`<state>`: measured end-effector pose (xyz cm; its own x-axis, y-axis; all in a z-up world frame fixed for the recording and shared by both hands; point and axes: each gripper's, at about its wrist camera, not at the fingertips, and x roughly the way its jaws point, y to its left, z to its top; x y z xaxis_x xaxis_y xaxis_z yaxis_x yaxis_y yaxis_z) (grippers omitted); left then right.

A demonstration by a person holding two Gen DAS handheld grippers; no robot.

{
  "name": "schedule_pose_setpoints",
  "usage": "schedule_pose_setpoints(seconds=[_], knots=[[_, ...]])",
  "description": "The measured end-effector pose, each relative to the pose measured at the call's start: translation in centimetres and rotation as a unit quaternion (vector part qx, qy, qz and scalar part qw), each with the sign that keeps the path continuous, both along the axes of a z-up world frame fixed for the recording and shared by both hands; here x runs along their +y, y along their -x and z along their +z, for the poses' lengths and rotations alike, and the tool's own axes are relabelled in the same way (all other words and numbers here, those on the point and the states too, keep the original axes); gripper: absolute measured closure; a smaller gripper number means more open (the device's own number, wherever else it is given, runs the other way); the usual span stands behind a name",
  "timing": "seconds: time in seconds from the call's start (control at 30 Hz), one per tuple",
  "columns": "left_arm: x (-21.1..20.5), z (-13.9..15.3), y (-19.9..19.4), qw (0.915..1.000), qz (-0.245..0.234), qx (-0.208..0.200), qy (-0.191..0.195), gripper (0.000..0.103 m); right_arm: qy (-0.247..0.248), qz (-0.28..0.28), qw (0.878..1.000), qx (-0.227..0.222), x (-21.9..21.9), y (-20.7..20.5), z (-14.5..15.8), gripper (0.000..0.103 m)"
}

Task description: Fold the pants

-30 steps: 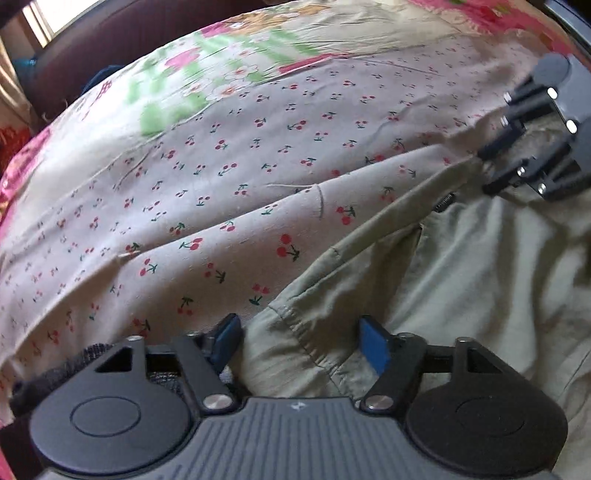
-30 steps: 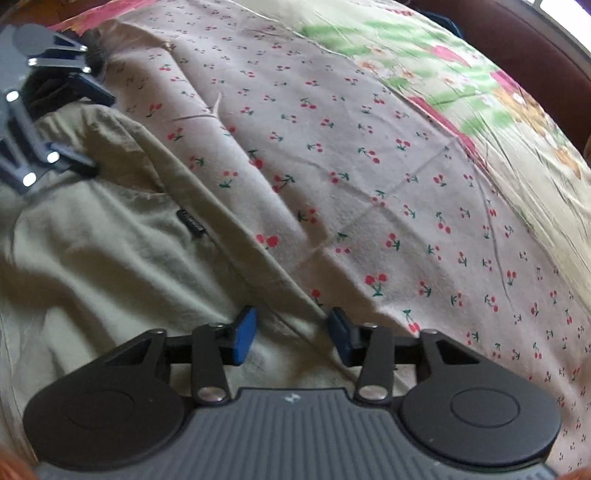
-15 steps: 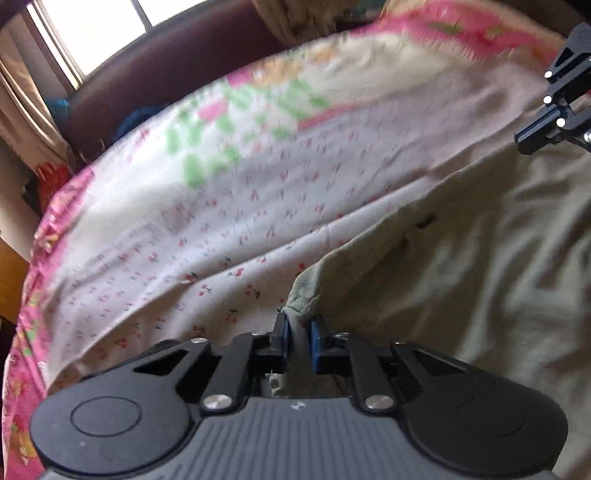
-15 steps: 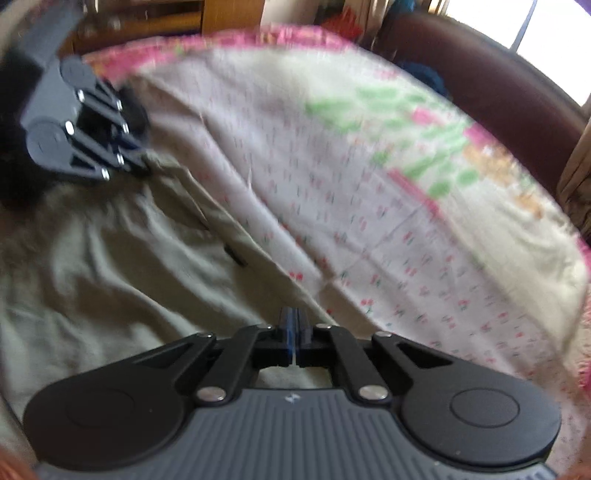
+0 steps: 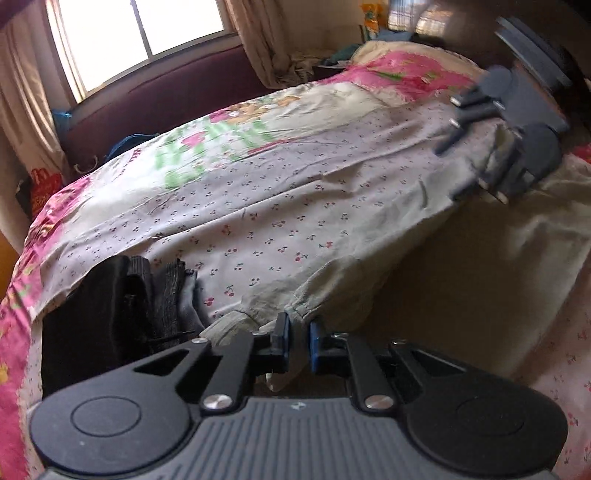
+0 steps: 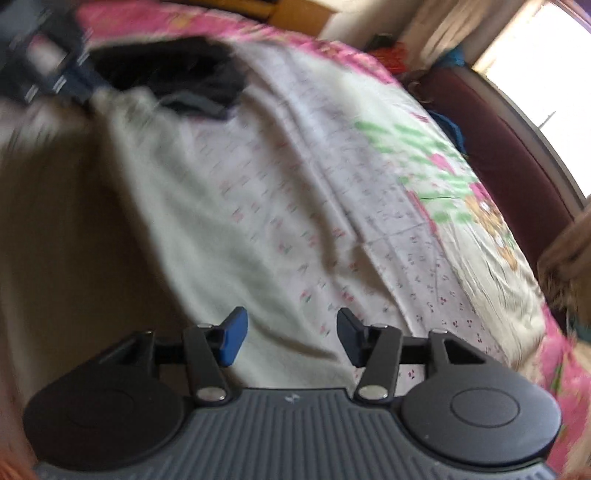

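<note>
The olive-green pants (image 5: 476, 266) hang lifted above the bed, filling the lower right of the left wrist view, with the hemmed edge of the cloth running down to the bottom centre of that frame. There the left gripper (image 5: 297, 341) is clamped on the hem, its two blue pads almost together with a fold of fabric pinched between them. In the right wrist view the same pants (image 6: 74, 236) take up the left half of the frame, heavily blurred, and their pale lit edge passes between and just above the fingers of the right gripper (image 6: 291, 338). That gripper's jaws stand wide apart; whether the cloth touches either pad cannot be told through the blur. The right gripper also shows at the upper right of the left wrist view, smeared, close to the top edge of the pants.

One pair of pants is in hand. Two grippers are visible. One pile of dark folded clothes (image 5: 122, 306) lies on the bed at the lower left of the left wrist view, just beside the held hem. Under everything is one cherry-print bedsheet (image 5: 280, 192) with a pink floral border, and one dark maroon headboard (image 5: 166, 92) stands below one bright window (image 5: 140, 33) at the upper left.
</note>
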<state>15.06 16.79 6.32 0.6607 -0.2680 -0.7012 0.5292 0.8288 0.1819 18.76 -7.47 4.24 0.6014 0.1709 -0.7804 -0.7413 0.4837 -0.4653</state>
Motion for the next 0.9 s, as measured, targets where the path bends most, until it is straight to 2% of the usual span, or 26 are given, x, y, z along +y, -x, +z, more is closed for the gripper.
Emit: schedule_pose_setpoints(seconds=[0.13, 0.23, 0.33, 0.4, 0.47, 0.53, 0.6, 0.67, 0.77, 0.83, 0.9], knots=[[0.2, 0.7, 0.3, 0.9997, 0.007, -0.015, 0.016, 0.076, -0.006, 0.011, 1.0, 0.019, -0.8, 3.0, -0.3, 0.047], [0.1, 1.3, 1.2, 0.9996, 0.005, -0.024, 0.017, 0.076, 0.008, 0.016, 1.0, -0.011, -0.1, 4.2, -1.4, 0.044], [0.2, 1.6, 1.7, 0.9995, 0.007, -0.027, 0.013, 0.076, 0.041, -0.013, 0.998, -0.055, 1.1, 2.8, -3.6, 0.051], [0.4, 1.7, 1.9, 0.9995, 0.01, -0.028, 0.009, 0.076, 0.041, -0.052, 0.996, -0.054, 1.4, 1.3, -3.9, 0.103], [0.8, 1.8, 2.3, 0.9994, 0.012, -0.032, -0.002, 0.076, 0.005, -0.078, 0.996, -0.037, 1.4, 1.2, -2.2, 0.102], [1.6, 2.2, 3.3, 0.9989, 0.022, -0.04, -0.007, 0.076, -0.014, -0.064, 0.997, -0.046, 1.5, 3.2, 0.2, 0.102], [2.6, 2.3, 4.7, 0.9985, 0.034, -0.044, -0.004, 0.076, -0.044, -0.048, 0.998, -0.026, 1.7, 6.1, 2.5, 0.102], [3.2, 1.5, 6.6, 0.9982, 0.037, -0.045, -0.015, 0.076, -0.06, -0.028, 0.998, -0.002, 2.2, 9.4, 3.0, 0.102], [3.4, -1.4, 8.3, 0.9985, 0.045, -0.018, -0.024, 0.075, -0.031, -0.005, 0.999, 0.003, 3.3, 11.9, -0.1, 0.101], [3.0, -3.7, 8.8, 0.9981, 0.05, -0.002, -0.036, 0.074, -0.013, -0.026, 0.999, 0.039, 4.0, 11.7, -3.8, 0.1], [2.8, -4.8, 9.6, 0.9974, 0.051, -0.008, -0.05, 0.073, 0.0, -0.036, 0.998, 0.057, 4.8, 11.9, -6.2, 0.098]])
